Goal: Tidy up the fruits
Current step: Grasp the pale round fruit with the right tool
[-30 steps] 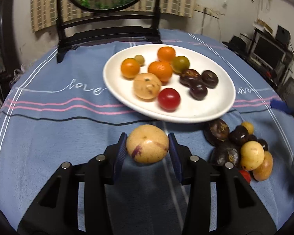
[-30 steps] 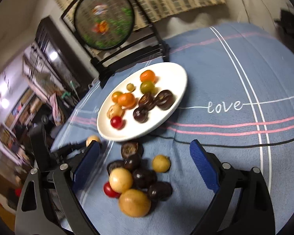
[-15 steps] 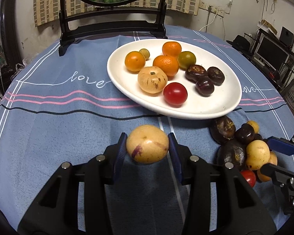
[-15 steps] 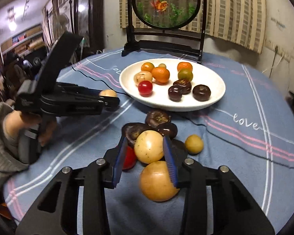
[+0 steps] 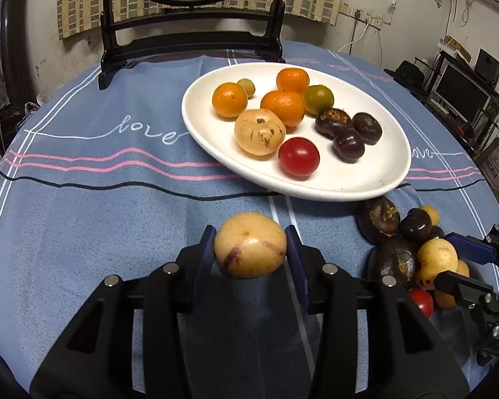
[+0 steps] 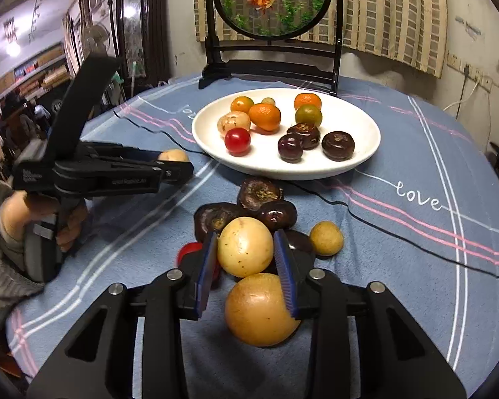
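Beside the plate (image 6: 366, 163): both grippers clenched on yellow fruits, right one just closed.
Left gripper (image 5: 250, 254) holds its fruit (image 5: 250, 244) near the plate; right gripper (image 6: 246, 256) pinches pile fruit (image 6: 245, 246). Lift straight up to spare neighbours.

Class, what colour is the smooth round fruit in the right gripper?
Pale yellow round fruit, clearest in the right wrist view.

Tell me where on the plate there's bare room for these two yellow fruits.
The white plate is bare along its near rim, in front of the red tomato and dark fruits, and at its right end. The oranges crowd the far left.
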The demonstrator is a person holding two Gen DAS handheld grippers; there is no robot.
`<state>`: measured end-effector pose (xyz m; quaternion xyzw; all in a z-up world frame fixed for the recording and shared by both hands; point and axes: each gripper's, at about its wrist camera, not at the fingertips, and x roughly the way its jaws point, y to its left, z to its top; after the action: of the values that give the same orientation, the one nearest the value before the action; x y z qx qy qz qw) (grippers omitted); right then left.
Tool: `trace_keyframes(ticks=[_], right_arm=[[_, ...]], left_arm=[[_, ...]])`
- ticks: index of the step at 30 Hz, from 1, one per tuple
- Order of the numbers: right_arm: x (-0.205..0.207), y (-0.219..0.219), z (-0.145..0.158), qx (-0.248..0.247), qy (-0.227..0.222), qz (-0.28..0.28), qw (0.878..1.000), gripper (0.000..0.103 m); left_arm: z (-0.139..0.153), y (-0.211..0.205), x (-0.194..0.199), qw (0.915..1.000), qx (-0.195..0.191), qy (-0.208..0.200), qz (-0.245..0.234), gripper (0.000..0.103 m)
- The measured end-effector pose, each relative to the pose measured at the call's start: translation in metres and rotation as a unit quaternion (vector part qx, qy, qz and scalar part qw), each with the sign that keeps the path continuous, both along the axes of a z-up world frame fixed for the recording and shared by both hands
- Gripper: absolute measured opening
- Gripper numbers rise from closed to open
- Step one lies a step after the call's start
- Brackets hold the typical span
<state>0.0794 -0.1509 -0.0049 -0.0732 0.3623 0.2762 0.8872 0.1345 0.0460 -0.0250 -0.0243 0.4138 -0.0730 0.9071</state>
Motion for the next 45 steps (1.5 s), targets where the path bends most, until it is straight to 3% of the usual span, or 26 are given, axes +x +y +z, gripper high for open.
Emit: trace_keyframes(ticks=[3,9,15,17,18,22,24,27,35,40,45], right_arm=[[0.001,-0.01,0.008,0.032,0.005,-0.005,0.999,0.022],[0.007,-0.022,0.012,0.07,0.034,0.0,0.997,0.022],[0.0,-0.005,0.007,0.015,0.007,0.005,1.0,0.026],[0.002,-0.005,0.006,0.012,0.009,0.005,1.0,0.033],[0.002,-0.004,0.005,0.011,0.014,0.004,1.0,0.052],[-0.001,0.004,-0.003,-0.013,0.0,0.008,1.0,0.055],[-0.001,0.004,-0.004,-0.012,-0.001,0.009,1.0,0.051],[0.002,0.001,-0.005,-0.003,0.008,0.009,1.0,0.035],[-0.001,0.005,-0.005,-0.005,0.009,0.012,1.0,0.034],[0.0,-0.003,0.0,0.019,0.01,0.003,1.0,0.022],[0.003,0.0,-0.004,0.019,0.029,0.011,0.999,0.026]], left_arm=[[0.005,-0.001,-0.004,0.9999,0.0,-0.013,-0.003,0.043],[0.007,-0.008,-0.009,0.9997,0.001,-0.018,-0.014,0.043],[0.006,-0.007,-0.009,0.9998,0.003,-0.016,-0.013,0.043],[0.005,-0.007,-0.009,0.9998,0.002,-0.013,-0.014,0.043],[0.005,-0.008,-0.008,0.9998,0.002,-0.012,-0.015,0.043],[0.004,-0.008,-0.007,0.9998,0.003,-0.011,-0.016,0.043],[0.004,-0.008,-0.007,0.9998,0.003,-0.009,-0.016,0.043],[0.003,-0.008,-0.006,0.9998,0.004,-0.006,-0.017,0.043],[0.001,-0.008,-0.005,0.9999,0.005,-0.001,-0.015,0.043],[0.001,-0.008,-0.005,0.9999,0.004,-0.002,-0.015,0.043],[0.0,-0.009,-0.005,0.9998,0.005,0.001,-0.017,0.043]])
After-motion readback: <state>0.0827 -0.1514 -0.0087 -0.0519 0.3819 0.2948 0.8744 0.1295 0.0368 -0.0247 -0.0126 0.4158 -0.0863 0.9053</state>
